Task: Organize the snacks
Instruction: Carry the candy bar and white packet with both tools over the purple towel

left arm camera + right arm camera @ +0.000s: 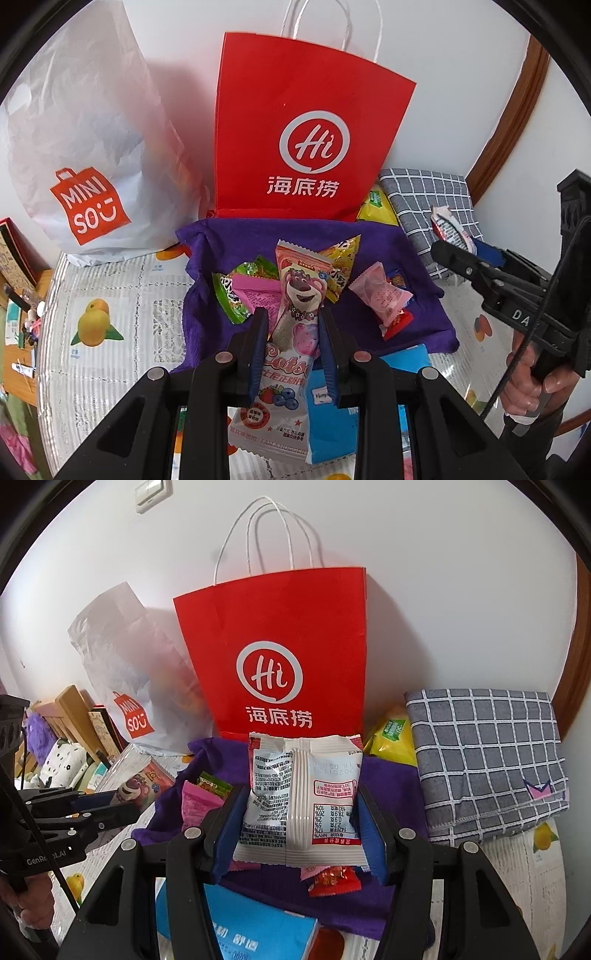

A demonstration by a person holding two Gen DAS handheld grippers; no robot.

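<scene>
Your left tongs clamp the Lotso bear packet, right tongs the white packet, both before the red Haidilao bag, likely for bagging.

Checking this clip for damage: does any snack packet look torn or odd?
Yes. The white packet in the right claw has a ragged, torn-looking top edge and faces back side out. The bear packet in the left claw looks intact.

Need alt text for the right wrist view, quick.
The right gripper jaws clamp a white snack packet, printed back facing the camera, above a purple cloth strewn with snacks. A red paper bag stands behind; a grey checked cloth lies right.
</scene>
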